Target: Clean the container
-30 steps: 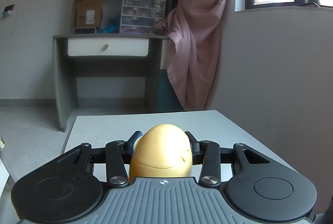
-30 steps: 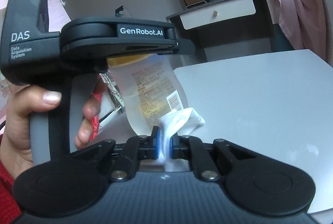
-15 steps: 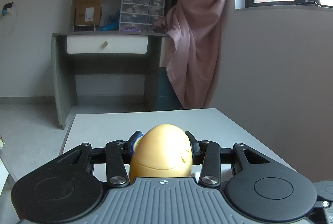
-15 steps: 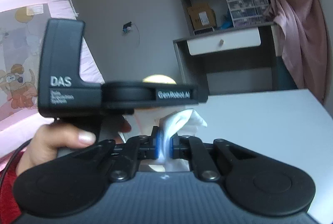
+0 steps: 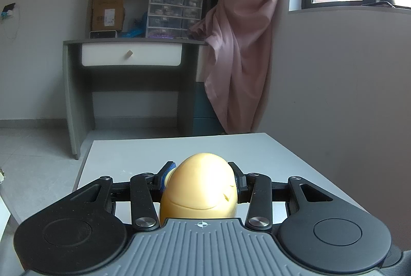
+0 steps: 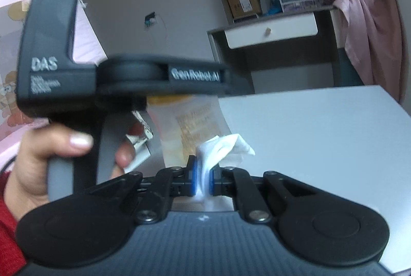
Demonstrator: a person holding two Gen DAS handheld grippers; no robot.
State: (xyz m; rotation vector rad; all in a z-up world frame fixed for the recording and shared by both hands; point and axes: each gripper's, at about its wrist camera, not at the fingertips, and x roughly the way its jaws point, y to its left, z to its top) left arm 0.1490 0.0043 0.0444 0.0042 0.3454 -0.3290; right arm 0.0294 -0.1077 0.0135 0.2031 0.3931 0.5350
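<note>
My left gripper (image 5: 203, 179) is shut on the container's rounded yellow cap (image 5: 200, 188), held above the white table (image 5: 179, 150). In the right wrist view the same container (image 6: 190, 119) shows as a clear bottle with a printed label, hanging below the left gripper's black body (image 6: 123, 78), which a hand (image 6: 38, 155) holds. My right gripper (image 6: 203, 179) is shut on a crumpled white tissue (image 6: 223, 147). The tissue sits against the bottle's lower right side.
A grey desk with a white drawer (image 5: 131, 57) stands beyond the table, shelves and drawer boxes (image 5: 174, 11) above it. A pink curtain (image 5: 241, 50) hangs beside a grey wall at the right. A pink printed fabric panel (image 6: 10, 45) is at the left.
In the right wrist view the left gripper and bottle first rose, then came back down, and the tissue stays at the bottle's side. The left wrist view has hardly changed.
</note>
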